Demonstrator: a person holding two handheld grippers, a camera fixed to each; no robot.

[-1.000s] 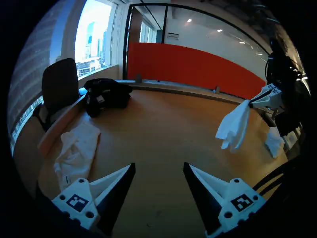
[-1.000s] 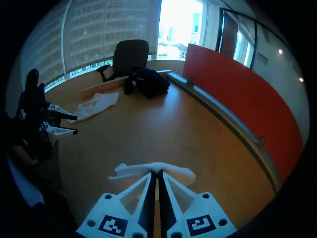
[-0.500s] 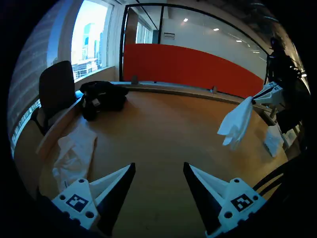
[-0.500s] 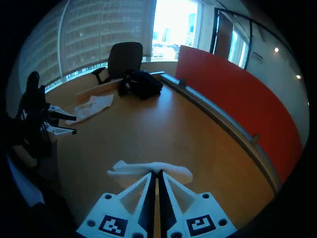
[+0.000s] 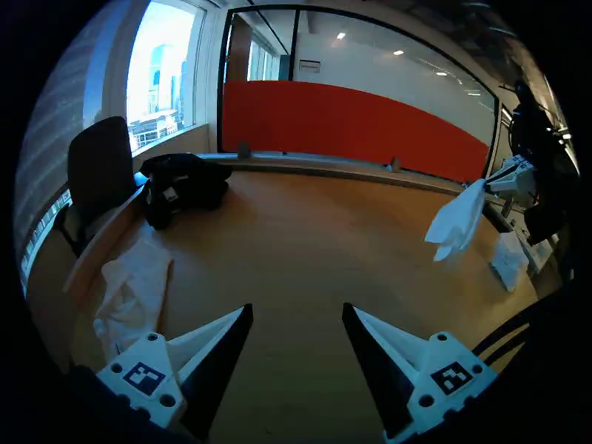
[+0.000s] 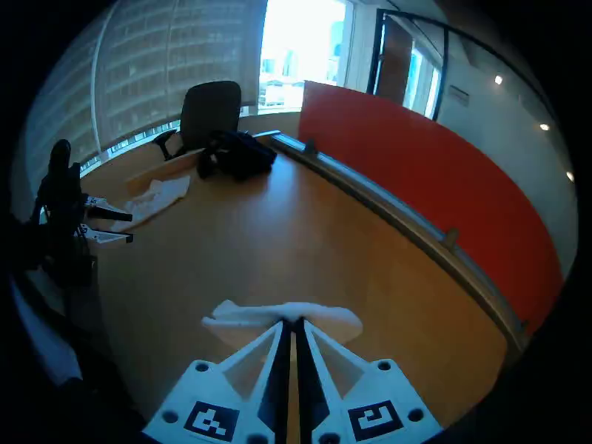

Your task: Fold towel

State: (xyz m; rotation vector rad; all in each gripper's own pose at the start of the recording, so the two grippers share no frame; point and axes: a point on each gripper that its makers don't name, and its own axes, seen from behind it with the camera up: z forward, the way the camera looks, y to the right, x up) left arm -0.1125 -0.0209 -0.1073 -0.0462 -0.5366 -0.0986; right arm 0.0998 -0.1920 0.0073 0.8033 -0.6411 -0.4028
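- The right gripper (image 6: pixel 294 323) stayed clamped on the white towel (image 5: pixel 457 222), which hung above the wooden table (image 5: pixel 296 229), further right than before.
- The left gripper (image 5: pixel 296 307) remained spread and empty.
- A crumpled cloth (image 5: pixel 133 285) and a black bag (image 5: pixel 181 185) lay near the left edge.

A broad wooden table (image 5: pixel 296 237) runs up to a long red partition (image 5: pixel 355 118), with a glass wall (image 5: pixel 414 70) and small ceiling lights (image 5: pixel 340 35) behind, bright windows (image 5: pixel 159 81) showing city towers, a dark office chair (image 5: pixel 96 166) at the table's edge, and a black heap (image 5: pixel 181 185), perhaps a bag.
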